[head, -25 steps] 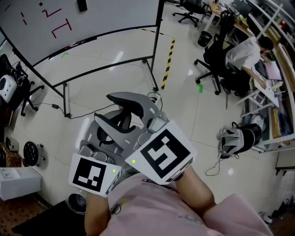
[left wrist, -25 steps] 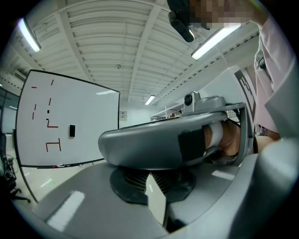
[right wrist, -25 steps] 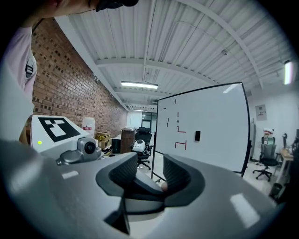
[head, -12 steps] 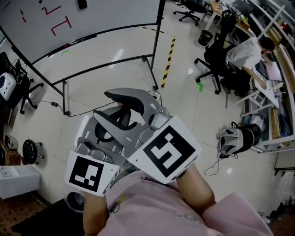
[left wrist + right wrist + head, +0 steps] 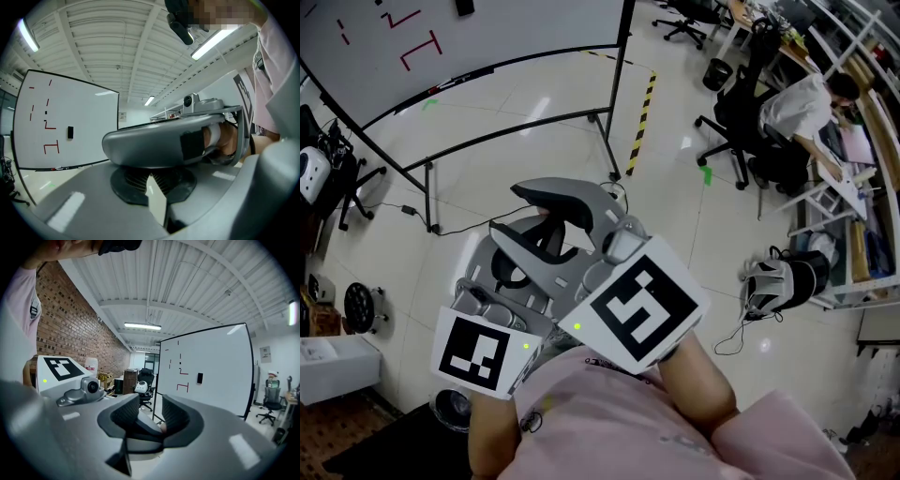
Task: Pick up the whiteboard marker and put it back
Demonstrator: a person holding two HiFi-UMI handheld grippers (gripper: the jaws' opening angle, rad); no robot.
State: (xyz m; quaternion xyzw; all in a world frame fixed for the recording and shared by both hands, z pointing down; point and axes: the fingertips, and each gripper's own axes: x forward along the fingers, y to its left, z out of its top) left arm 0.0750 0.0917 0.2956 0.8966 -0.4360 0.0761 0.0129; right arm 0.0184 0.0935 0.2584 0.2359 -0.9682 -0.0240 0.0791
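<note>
I hold both grippers close to my chest, far from the whiteboard (image 5: 487, 28). The whiteboard stands on a wheeled frame, with red strokes and a black eraser (image 5: 466, 7) on it. A small red-and-white thing (image 5: 55, 168) lies on its tray; it may be the marker. My left gripper (image 5: 508, 277) (image 5: 152, 180) is shut with nothing in it. My right gripper (image 5: 539, 225) (image 5: 150, 416) crosses just in front of it. Its ribbed pads (image 5: 126, 413) stand apart, and the left gripper's grey tip shows low between them, not pinched.
A person sits at a desk (image 5: 802, 108) on the right beside black office chairs (image 5: 736, 122). Yellow-black tape (image 5: 642, 122) runs across the tiled floor. A bag with a cable (image 5: 787, 281) lies at the right. A brick wall (image 5: 79, 329) is on one side.
The whiteboard sits slightly higher in the head view than before. Both grippers stay where they were, still crossed in front of my chest.
</note>
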